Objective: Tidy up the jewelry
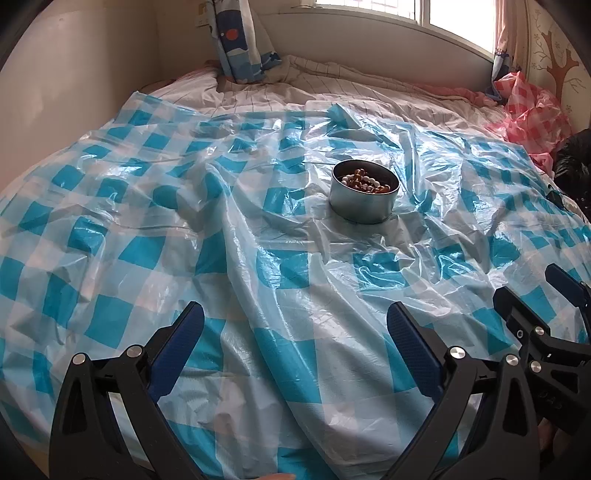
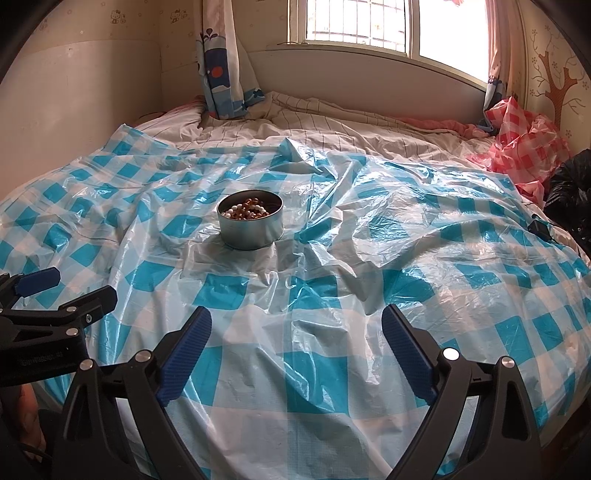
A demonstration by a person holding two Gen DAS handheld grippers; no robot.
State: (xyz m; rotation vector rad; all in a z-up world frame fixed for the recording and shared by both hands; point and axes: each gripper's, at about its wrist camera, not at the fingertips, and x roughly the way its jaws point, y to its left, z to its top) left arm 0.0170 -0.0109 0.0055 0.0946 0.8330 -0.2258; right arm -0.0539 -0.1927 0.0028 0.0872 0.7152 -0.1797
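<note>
Both claws, the left gripper (image 1: 295, 328) and the right gripper (image 2: 297, 328), hang with jaws spread wide and nothing between them, low over the near part of a bed.

A round metal tin (image 1: 365, 199) stands upright on the blue-and-white checked plastic sheet (image 1: 155, 229), well ahead of both sets of blue-padded fingers (image 1: 184, 332); inside it lie brown and white bead strands (image 1: 365, 181), heaped together below the rim. From the left wrist the tin sits right of centre, from the right wrist left of centre (image 2: 250, 221). The right gripper also shows at the left view's right edge. A crumpled pink checked sheet (image 2: 524, 144) lies at the far right, near the window (image 2: 354, 26).
</note>
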